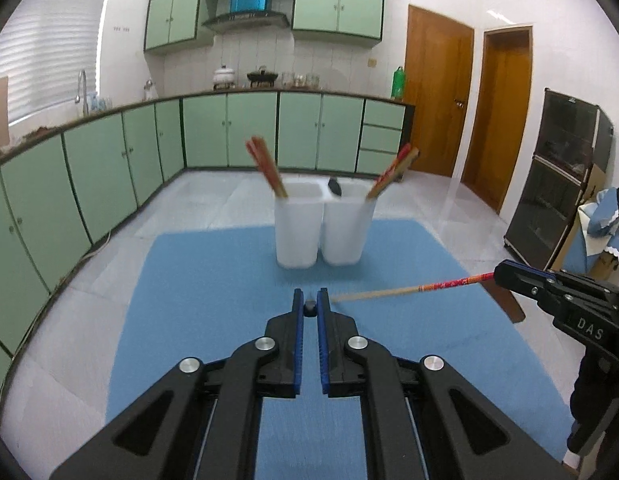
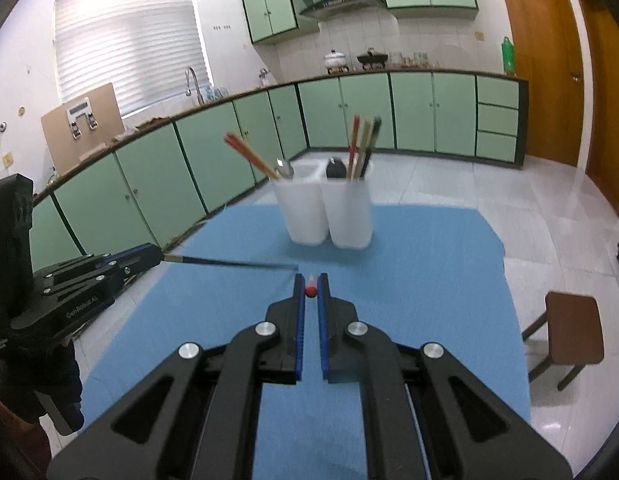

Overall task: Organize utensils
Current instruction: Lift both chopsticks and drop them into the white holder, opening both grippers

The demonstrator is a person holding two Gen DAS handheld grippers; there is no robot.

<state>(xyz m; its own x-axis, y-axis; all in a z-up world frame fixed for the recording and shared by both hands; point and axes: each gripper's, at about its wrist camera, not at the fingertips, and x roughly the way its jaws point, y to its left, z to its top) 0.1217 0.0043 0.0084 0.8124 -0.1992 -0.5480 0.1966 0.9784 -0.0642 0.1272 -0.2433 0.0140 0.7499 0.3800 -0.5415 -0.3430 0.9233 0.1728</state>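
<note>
We held both claws just short of the two white holders (image 1: pixel 321 224), above the blue mat (image 1: pixel 213 280). The left claw (image 1: pixel 310 307) was nearly closed, pinching a dark chopstick (image 2: pixel 229 263). The right claw (image 2: pixel 310 290) was likewise nearly closed on a red-patterned chopstick (image 1: pixel 413 289). More chopsticks (image 2: pixel 359 146) stood in the holders.

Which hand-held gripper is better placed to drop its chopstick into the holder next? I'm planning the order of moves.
Neither clearly. The left hand-held gripper grips a dark chopstick, the right hand-held gripper a red-patterned chopstick. Both face the white holder from similar range.
</note>
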